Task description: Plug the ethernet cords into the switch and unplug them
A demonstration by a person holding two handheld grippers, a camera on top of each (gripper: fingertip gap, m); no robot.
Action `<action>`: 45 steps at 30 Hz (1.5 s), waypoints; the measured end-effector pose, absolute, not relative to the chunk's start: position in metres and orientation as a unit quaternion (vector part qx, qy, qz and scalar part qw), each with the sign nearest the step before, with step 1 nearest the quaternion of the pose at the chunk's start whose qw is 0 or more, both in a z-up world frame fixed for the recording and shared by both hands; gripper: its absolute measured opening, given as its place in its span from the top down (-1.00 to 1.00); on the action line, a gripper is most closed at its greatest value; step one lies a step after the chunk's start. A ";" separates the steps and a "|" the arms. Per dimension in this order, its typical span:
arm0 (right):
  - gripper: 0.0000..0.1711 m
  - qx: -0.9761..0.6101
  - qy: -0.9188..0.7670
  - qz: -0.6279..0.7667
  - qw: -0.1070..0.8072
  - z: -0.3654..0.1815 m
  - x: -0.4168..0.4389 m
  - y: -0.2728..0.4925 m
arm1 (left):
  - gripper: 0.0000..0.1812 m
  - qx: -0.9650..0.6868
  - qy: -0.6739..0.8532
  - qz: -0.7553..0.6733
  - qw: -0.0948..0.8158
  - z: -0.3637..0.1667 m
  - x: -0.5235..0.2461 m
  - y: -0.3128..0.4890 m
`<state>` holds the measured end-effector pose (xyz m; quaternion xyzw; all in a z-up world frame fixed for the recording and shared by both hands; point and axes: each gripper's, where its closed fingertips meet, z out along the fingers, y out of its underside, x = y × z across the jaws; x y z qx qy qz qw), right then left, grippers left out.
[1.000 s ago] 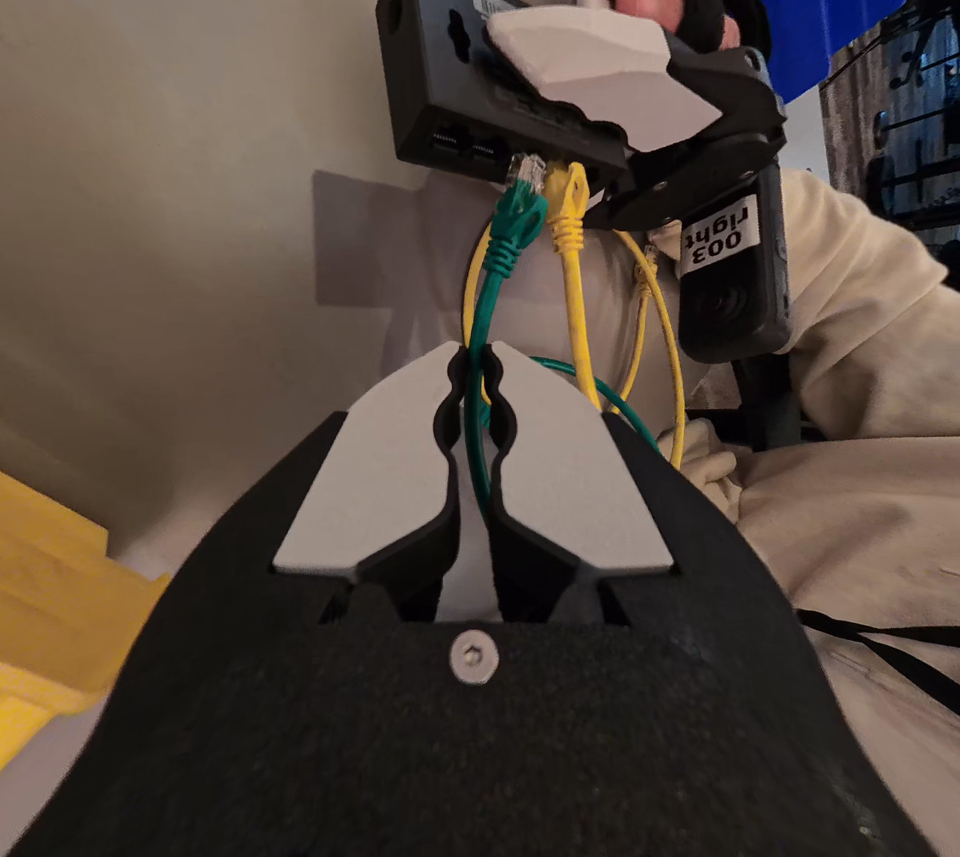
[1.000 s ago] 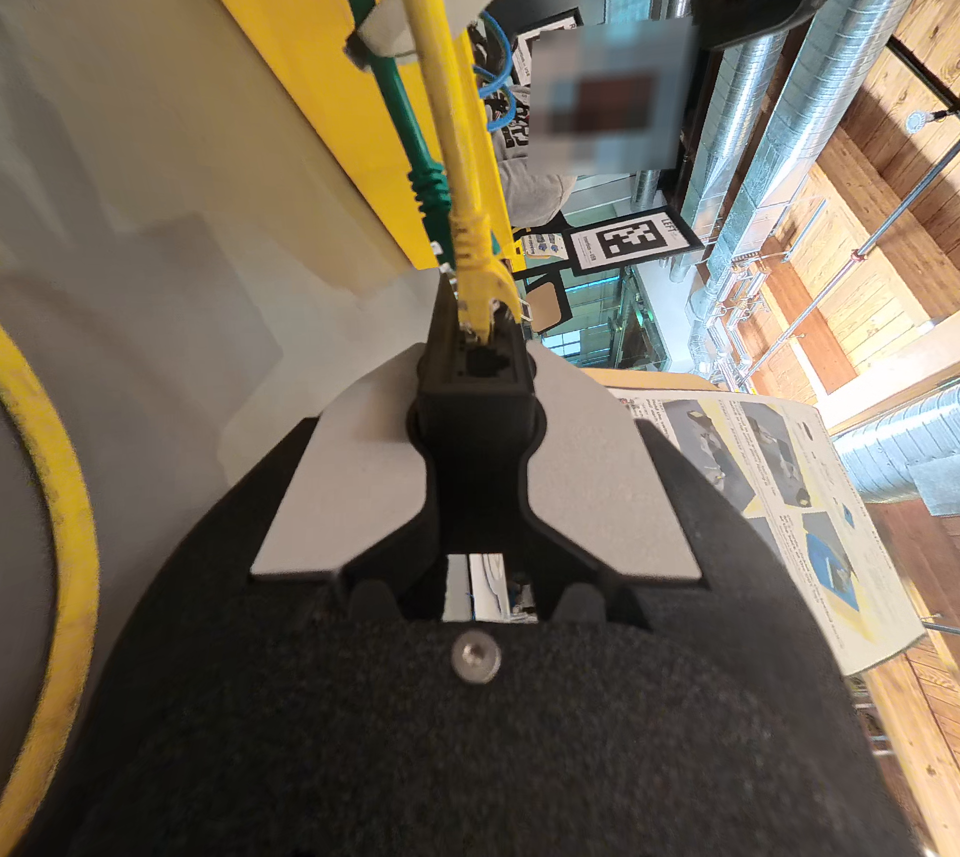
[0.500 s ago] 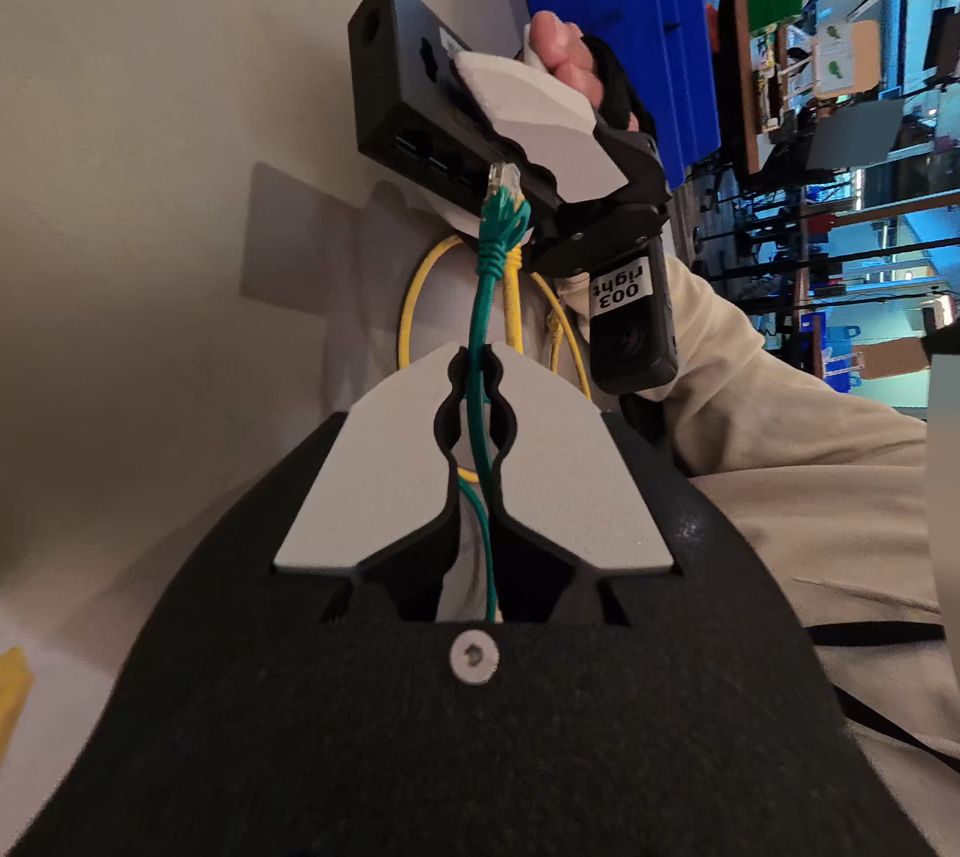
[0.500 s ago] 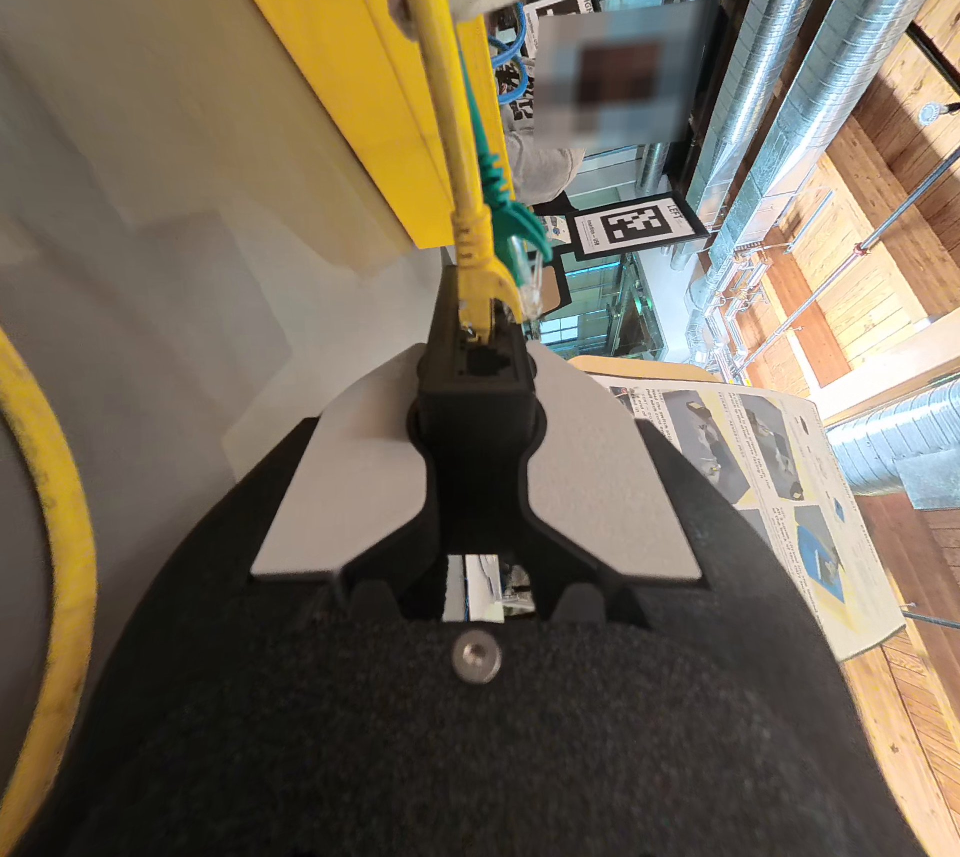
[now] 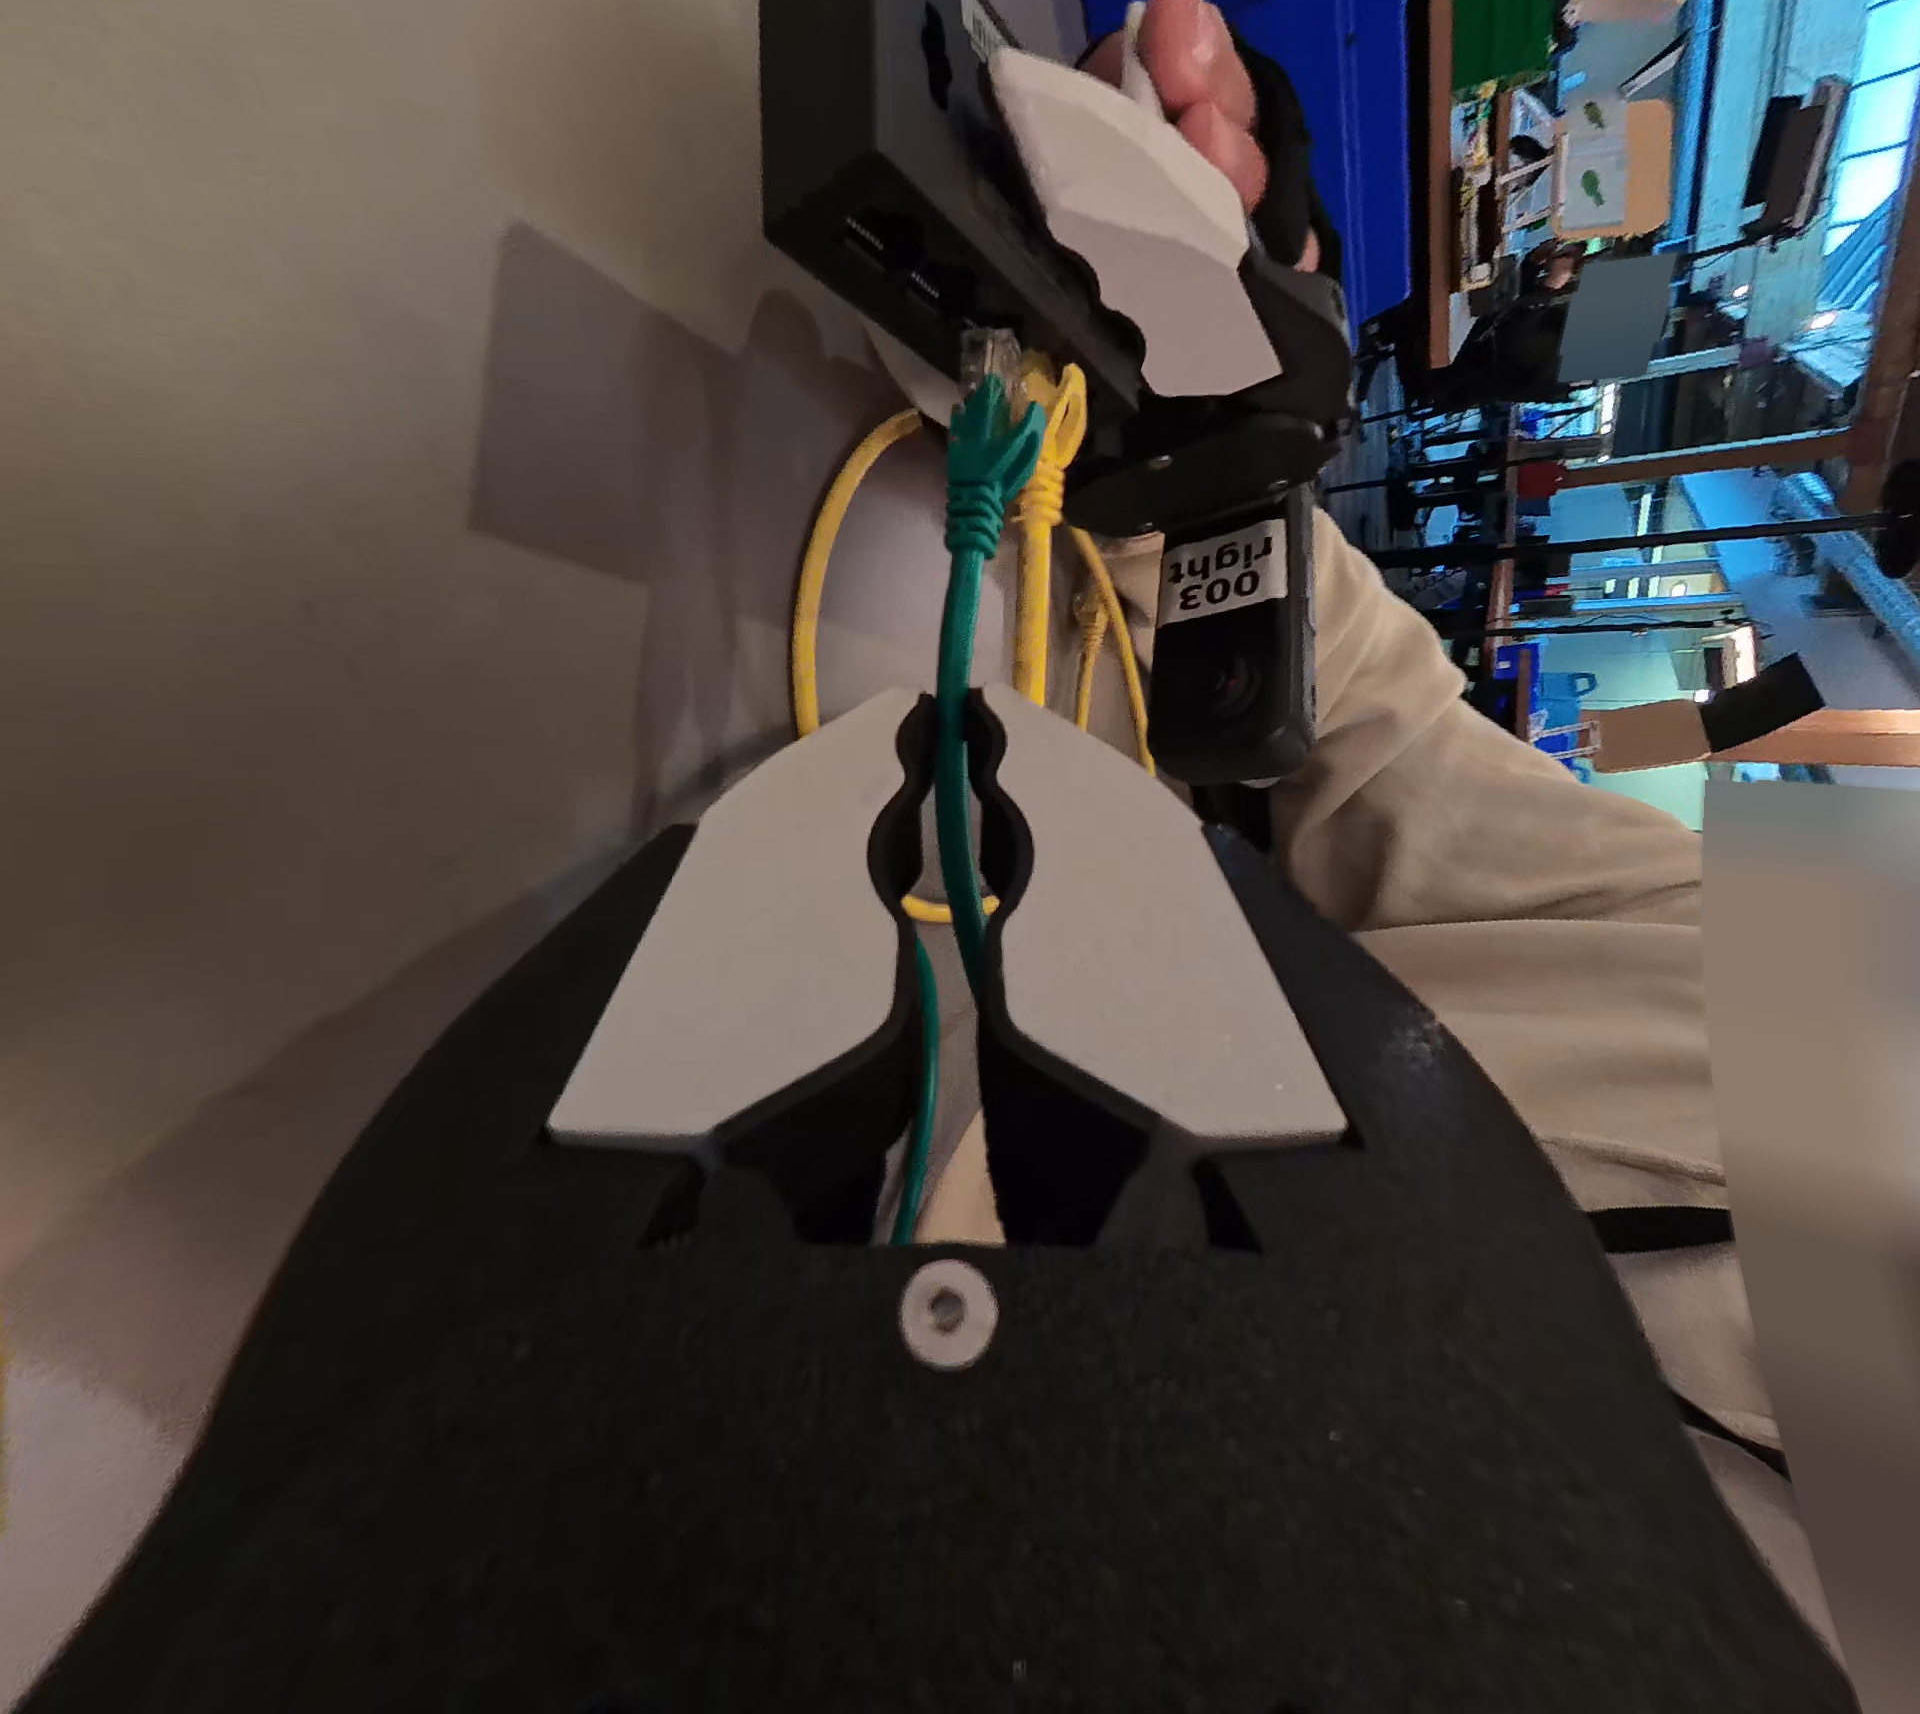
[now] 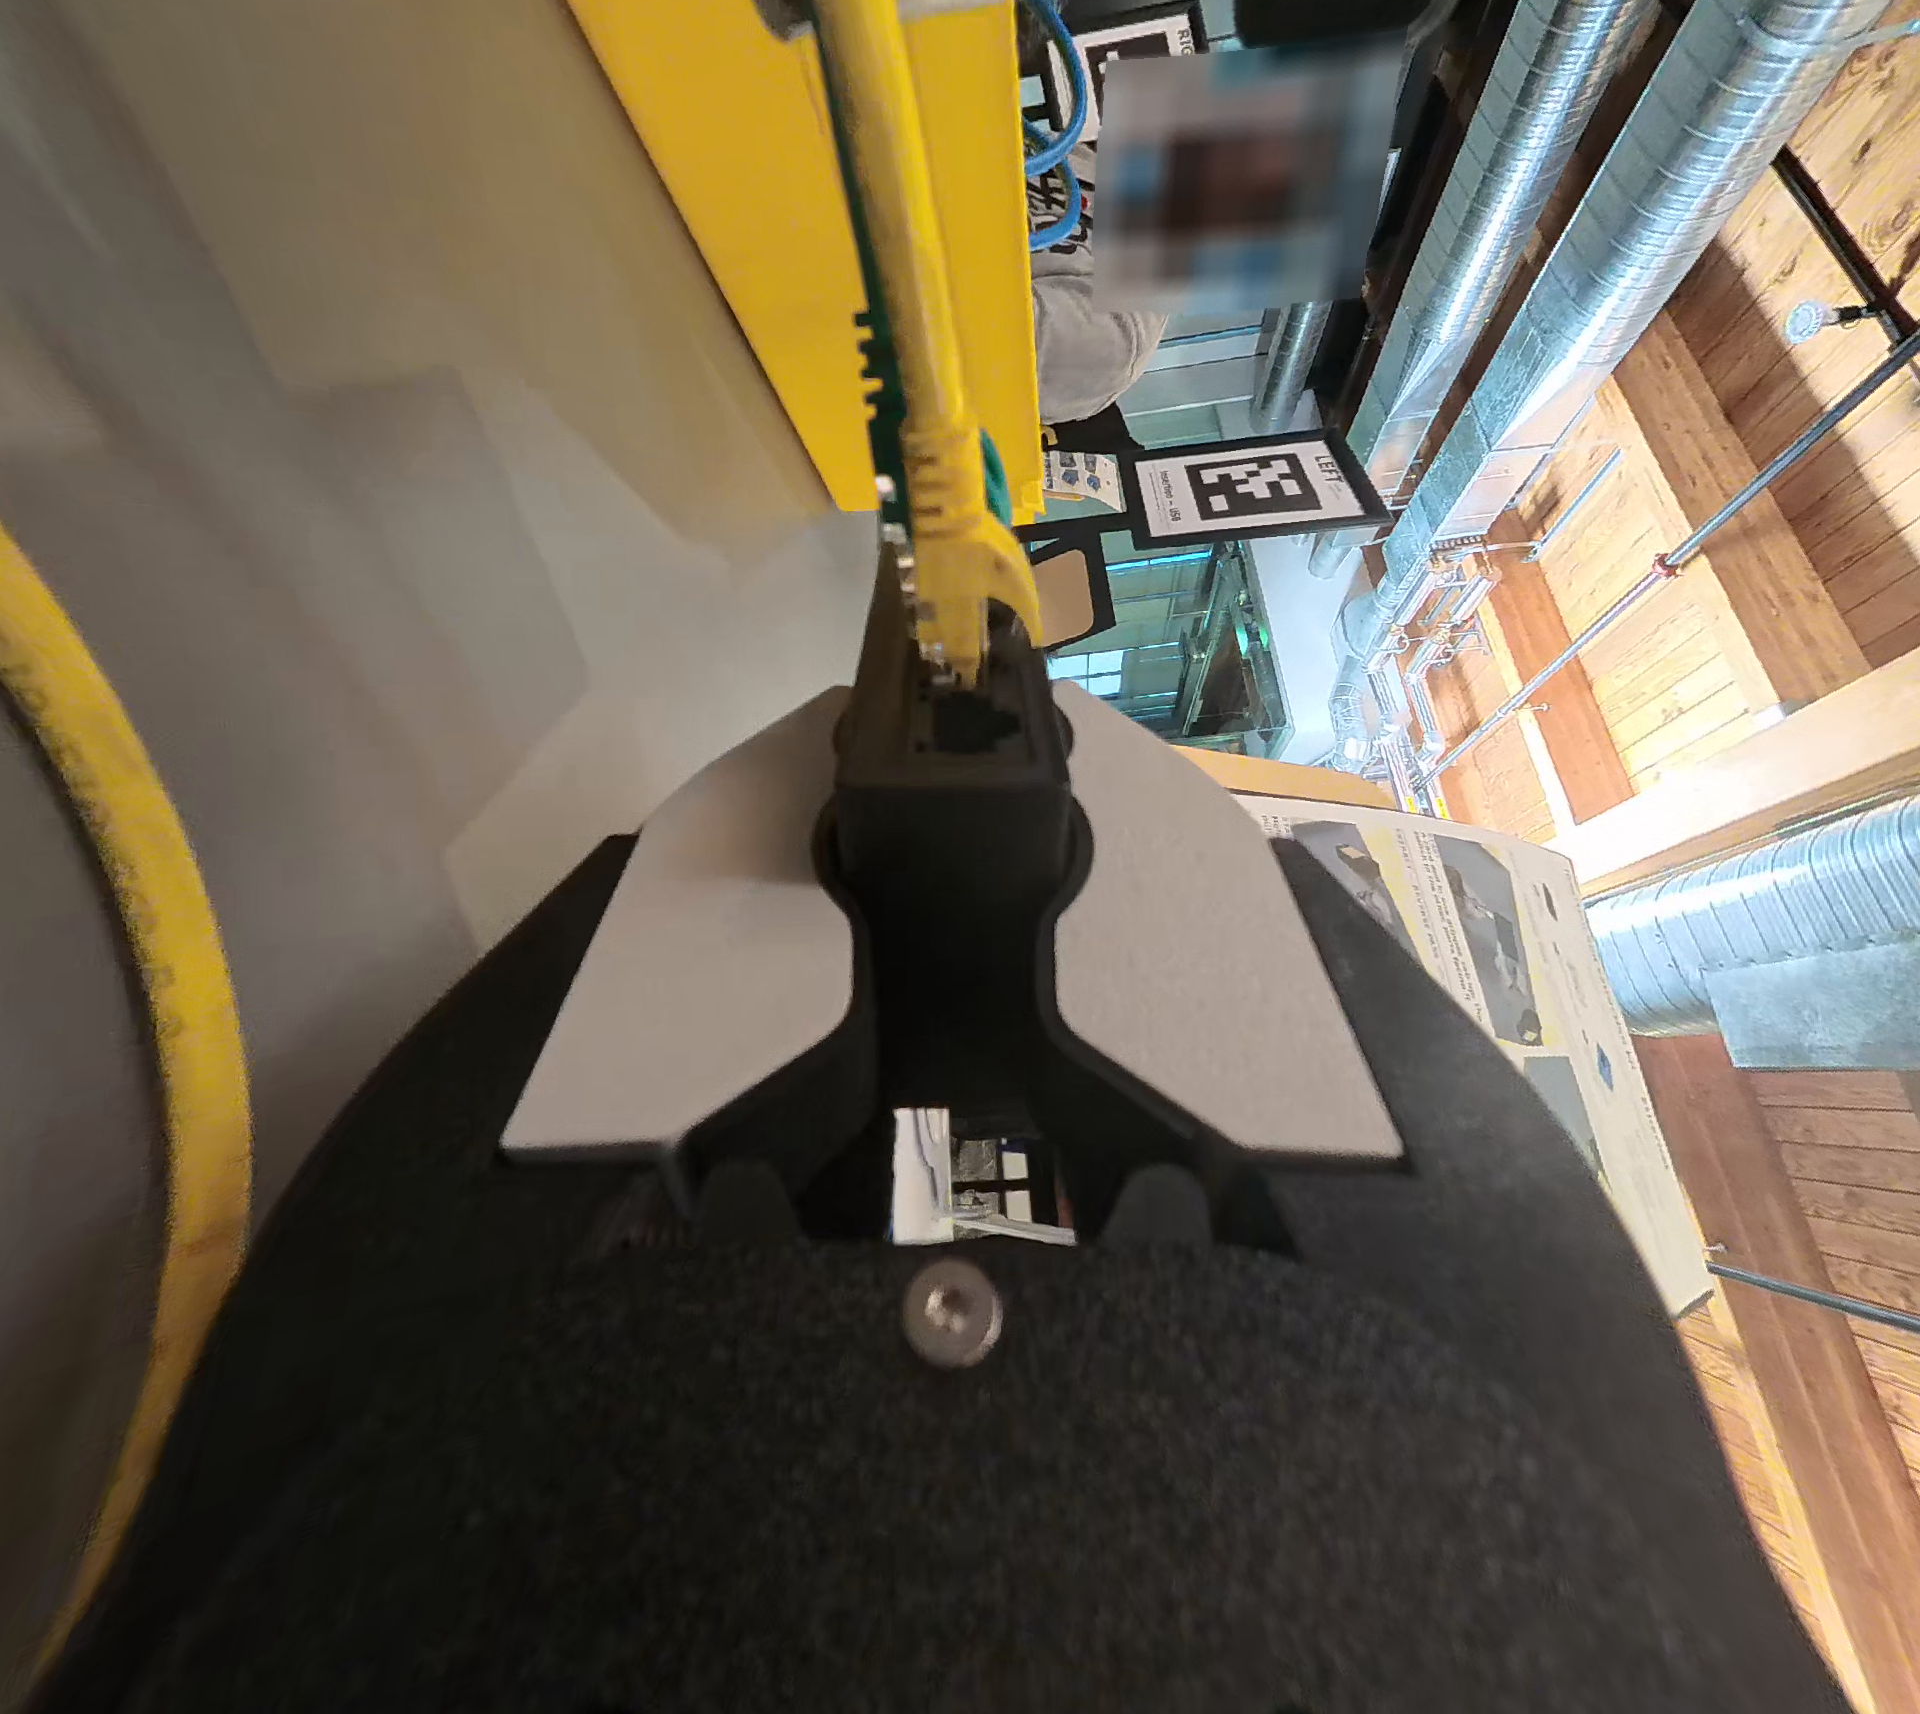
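Both hand-held grippers clamp: left on green cord (upright), right on switch.

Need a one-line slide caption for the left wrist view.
Left gripper pinches green cord, its plug just below the switch held by right gripper; yellow cord plugged in.

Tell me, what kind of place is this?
Probably a big workshop or lab: shiny ducts run along a wooden ceiling, a square-code marker sign stands nearby, and cluttered workbenches sit farther off.
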<state>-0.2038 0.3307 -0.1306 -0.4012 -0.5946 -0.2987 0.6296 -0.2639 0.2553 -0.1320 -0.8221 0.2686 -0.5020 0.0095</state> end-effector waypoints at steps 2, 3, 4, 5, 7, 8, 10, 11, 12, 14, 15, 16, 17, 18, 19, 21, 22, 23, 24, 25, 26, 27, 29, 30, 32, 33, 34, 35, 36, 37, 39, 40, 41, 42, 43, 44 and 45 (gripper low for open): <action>0.65 -0.403 -0.594 -0.296 0.631 -0.130 -0.204 0.330 | 0.95 -0.817 0.255 -0.518 0.008 -0.128 -0.265 0.257; 0.65 -0.401 -0.594 -0.298 0.631 -0.130 -0.204 0.330 | 0.95 -0.816 0.251 -0.520 0.010 -0.127 -0.266 0.258; 0.65 -0.399 -0.595 -0.298 0.631 -0.130 -0.205 0.330 | 0.95 -0.817 0.252 -0.519 0.010 -0.128 -0.267 0.258; 0.65 -0.397 -0.596 -0.300 0.630 -0.130 -0.205 0.329 | 0.95 -0.817 0.250 -0.519 0.010 -0.128 -0.267 0.259; 0.65 -0.393 -0.597 -0.304 0.630 -0.130 -0.206 0.329 | 0.95 -0.816 0.245 -0.524 0.005 -0.129 -0.267 0.257; 0.65 -0.394 -0.597 -0.302 0.630 -0.130 -0.206 0.329 | 0.95 -0.814 0.240 -0.529 0.002 -0.130 -0.267 0.257; 0.65 -0.393 -0.597 -0.304 0.630 -0.130 -0.206 0.329 | 0.95 -0.813 0.231 -0.535 -0.002 -0.131 -0.267 0.257; 0.65 -0.392 -0.596 -0.306 0.631 -0.130 -0.206 0.329 | 0.95 -0.811 0.228 -0.538 -0.003 -0.131 -0.267 0.257; 0.65 -0.392 -0.596 -0.306 0.630 -0.130 -0.205 0.329 | 0.95 -0.809 0.225 -0.543 -0.002 -0.130 -0.267 0.258; 0.65 -0.396 -0.593 -0.306 0.631 -0.129 -0.204 0.330 | 0.95 -0.802 0.217 -0.557 0.000 -0.127 -0.265 0.258; 0.65 -0.397 -0.592 -0.304 0.632 -0.129 -0.204 0.330 | 0.95 -0.799 0.215 -0.562 -0.003 -0.126 -0.265 0.257; 0.65 -0.397 -0.591 -0.304 0.633 -0.128 -0.203 0.330 | 0.95 -0.795 0.208 -0.569 -0.006 -0.125 -0.264 0.257; 0.65 -0.397 -0.591 -0.307 0.632 -0.128 -0.203 0.331 | 0.95 -0.790 0.200 -0.579 -0.011 -0.124 -0.263 0.256; 0.65 -0.398 -0.591 -0.306 0.632 -0.128 -0.202 0.331 | 0.95 -0.786 0.194 -0.587 -0.015 -0.123 -0.262 0.255; 0.65 -0.398 -0.590 -0.307 0.632 -0.128 -0.202 0.331 | 0.95 -0.783 0.188 -0.593 -0.017 -0.123 -0.261 0.256; 0.65 -0.400 -0.588 -0.308 0.633 -0.127 -0.201 0.332 | 0.95 -0.773 0.175 -0.609 -0.016 -0.119 -0.261 0.258; 0.65 -0.400 -0.585 -0.309 0.634 -0.126 -0.200 0.332 | 0.95 -0.769 0.169 -0.616 -0.013 -0.118 -0.261 0.260; 0.65 -0.400 -0.584 -0.309 0.635 -0.126 -0.200 0.332 | 0.95 -0.768 0.164 -0.619 -0.010 -0.118 -0.262 0.262; 0.65 -0.400 -0.584 -0.308 0.636 -0.125 -0.201 0.331 | 0.95 -0.768 0.163 -0.619 -0.010 -0.118 -0.263 0.262; 0.65 -0.399 -0.584 -0.309 0.636 -0.126 -0.201 0.331 | 0.95 -0.767 0.159 -0.621 -0.008 -0.118 -0.263 0.262; 0.65 -0.398 -0.584 -0.312 0.635 -0.126 -0.201 0.332 | 0.95 -0.765 0.155 -0.625 -0.007 -0.118 -0.263 0.263; 0.65 -0.398 -0.585 -0.312 0.635 -0.126 -0.201 0.332 | 0.95 -0.764 0.153 -0.627 -0.007 -0.118 -0.263 0.263; 0.65 -0.397 -0.584 -0.312 0.635 -0.126 -0.202 0.331 | 0.95 -0.762 0.147 -0.631 -0.003 -0.119 -0.264 0.264; 0.65 -0.397 -0.584 -0.312 0.635 -0.126 -0.202 0.331 | 0.95 -0.760 0.143 -0.634 -0.003 -0.119 -0.264 0.263; 0.65 -0.397 -0.585 -0.312 0.635 -0.126 -0.202 0.331 | 0.95 -0.756 0.135 -0.640 0.000 -0.119 -0.264 0.264; 0.65 -0.397 -0.585 -0.312 0.635 -0.126 -0.202 0.331 | 0.95 -0.756 0.132 -0.642 0.001 -0.119 -0.264 0.264; 0.65 -0.398 -0.585 -0.312 0.634 -0.126 -0.202 0.332 | 0.95 -0.754 0.127 -0.644 0.004 -0.119 -0.264 0.265; 0.65 -0.398 -0.585 -0.313 0.634 -0.126 -0.202 0.332 | 0.95 -0.752 0.123 -0.647 0.006 -0.118 -0.264 0.266; 0.65 -0.399 -0.585 -0.313 0.634 -0.126 -0.201 0.332 | 0.95 -0.751 0.119 -0.649 0.010 -0.118 -0.264 0.267; 0.65 -0.399 -0.584 -0.312 0.634 -0.126 -0.201 0.332 | 0.95 -0.751 0.116 -0.650 0.017 -0.117 -0.265 0.268; 0.65 -0.400 -0.584 -0.313 0.633 -0.127 -0.201 0.332 | 0.95 -0.749 0.115 -0.653 0.025 -0.116 -0.265 0.269; 0.65 -0.400 -0.585 -0.314 0.632 -0.127 -0.201 0.333 | 0.95 -0.747 0.109 -0.655 0.030 -0.114 -0.265 0.270; 0.65 -0.399 -0.586 -0.315 0.631 -0.127 -0.201 0.333 | 0.95 -0.747 0.109 -0.655 0.033 -0.114 -0.265 0.270; 0.65 -0.400 -0.585 -0.315 0.631 -0.127 -0.201 0.333 | 0.95 -0.750 0.111 -0.652 0.034 -0.115 -0.265 0.270; 0.65 -0.401 -0.585 -0.316 0.631 -0.127 -0.201 0.333 | 0.95 -0.756 0.110 -0.644 0.037 -0.118 -0.265 0.270; 0.65 -0.401 -0.585 -0.316 0.631 -0.127 -0.201 0.333 | 0.95 -0.761 0.112 -0.638 0.037 -0.120 -0.265 0.269; 0.65 -0.401 -0.584 -0.316 0.631 -0.127 -0.201 0.333 | 0.95 -0.763 0.115 -0.636 0.036 -0.121 -0.264 0.268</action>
